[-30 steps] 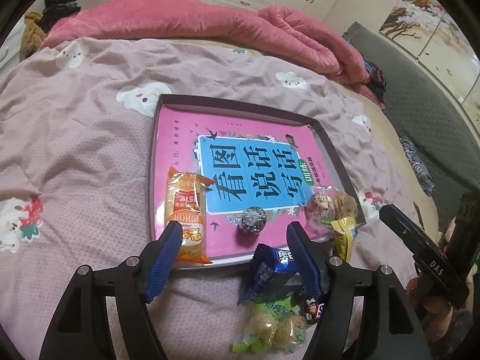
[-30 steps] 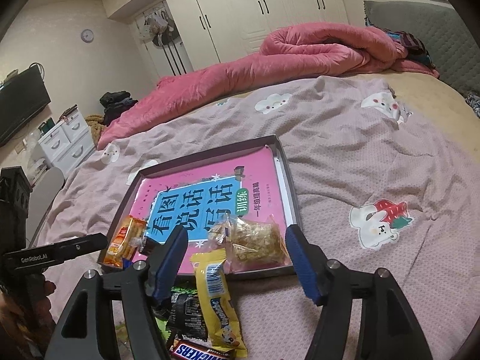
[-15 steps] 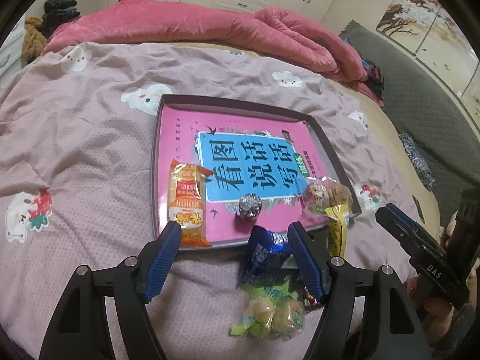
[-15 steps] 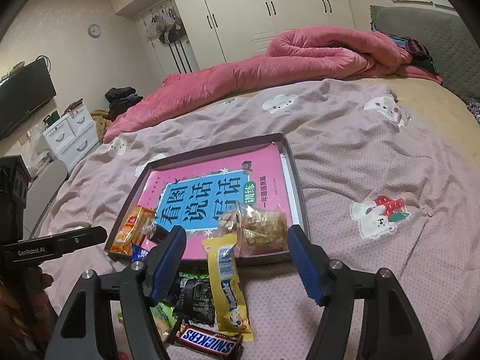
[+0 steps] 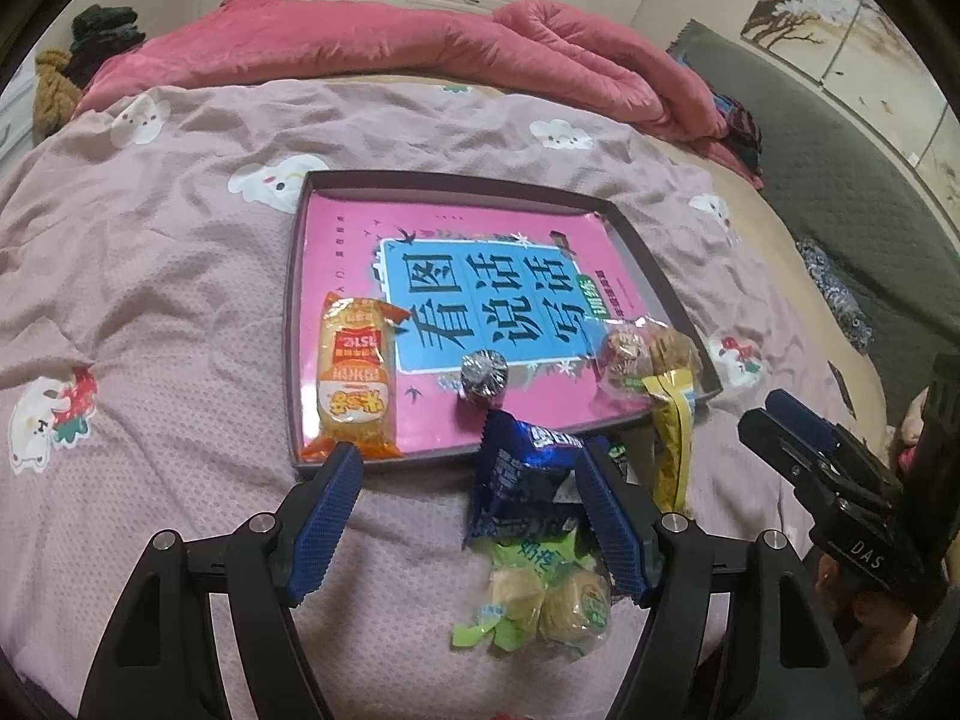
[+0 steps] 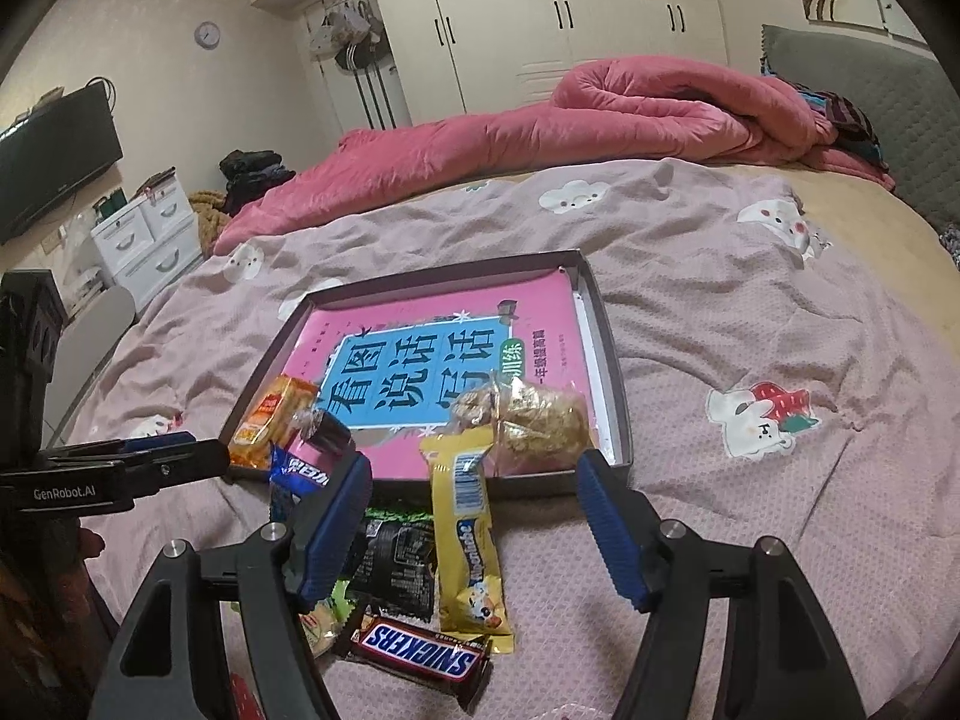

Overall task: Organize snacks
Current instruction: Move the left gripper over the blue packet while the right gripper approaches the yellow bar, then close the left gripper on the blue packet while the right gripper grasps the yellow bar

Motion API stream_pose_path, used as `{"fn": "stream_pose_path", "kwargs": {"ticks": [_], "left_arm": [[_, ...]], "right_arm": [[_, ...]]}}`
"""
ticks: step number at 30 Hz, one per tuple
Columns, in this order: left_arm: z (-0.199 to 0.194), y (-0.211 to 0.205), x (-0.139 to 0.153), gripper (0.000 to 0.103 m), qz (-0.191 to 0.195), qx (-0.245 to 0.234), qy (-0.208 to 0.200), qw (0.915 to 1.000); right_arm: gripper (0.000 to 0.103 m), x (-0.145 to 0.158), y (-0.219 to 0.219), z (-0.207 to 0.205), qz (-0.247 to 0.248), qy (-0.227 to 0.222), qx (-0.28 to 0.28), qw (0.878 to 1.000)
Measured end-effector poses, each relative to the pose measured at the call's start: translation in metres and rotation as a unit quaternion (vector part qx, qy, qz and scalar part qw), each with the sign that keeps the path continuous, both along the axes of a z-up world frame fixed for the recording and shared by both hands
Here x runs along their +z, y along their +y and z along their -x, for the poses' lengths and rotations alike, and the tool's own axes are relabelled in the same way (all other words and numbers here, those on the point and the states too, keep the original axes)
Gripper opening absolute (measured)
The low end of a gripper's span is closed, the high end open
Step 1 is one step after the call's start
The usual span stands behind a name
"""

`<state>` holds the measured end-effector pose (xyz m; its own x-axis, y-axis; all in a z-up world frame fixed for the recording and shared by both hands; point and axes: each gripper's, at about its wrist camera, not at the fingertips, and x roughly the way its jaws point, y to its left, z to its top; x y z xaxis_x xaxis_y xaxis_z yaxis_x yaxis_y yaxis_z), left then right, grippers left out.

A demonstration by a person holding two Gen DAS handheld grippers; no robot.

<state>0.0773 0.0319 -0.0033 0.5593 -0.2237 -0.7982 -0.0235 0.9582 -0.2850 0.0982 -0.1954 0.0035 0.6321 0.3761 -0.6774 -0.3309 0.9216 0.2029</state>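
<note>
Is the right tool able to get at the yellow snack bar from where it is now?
Probably yes. The right tool is open with the yellow snack bar lying between its fingers, uncovered, its far end propped on the tray edge.

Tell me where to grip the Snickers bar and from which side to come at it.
Grip the Snickers bar across its narrow width at mid-length, coming from above with the right gripper, probably rolled: it lies flat on the bedspread, slanted, a black packet crowding its far side.
</note>
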Motion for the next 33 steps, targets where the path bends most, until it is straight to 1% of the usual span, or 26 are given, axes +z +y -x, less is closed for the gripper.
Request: {"fn": "stream_pose_path", "kwargs": {"ticks": [19,33], "left_arm": [[0.009,-0.027,-0.015,0.075,-0.020,-0.033,0.025,0.9989],[0.007,-0.042,-0.030,0.075,-0.027,-0.039,0.043,0.9979]], "right_arm": [[0.070,-0.021,0.014,0.011,0.020,0.033,0.025,0.999],[0.070,-0.036,0.015,0.008,0.022,0.048,0.032,0.998]]}}
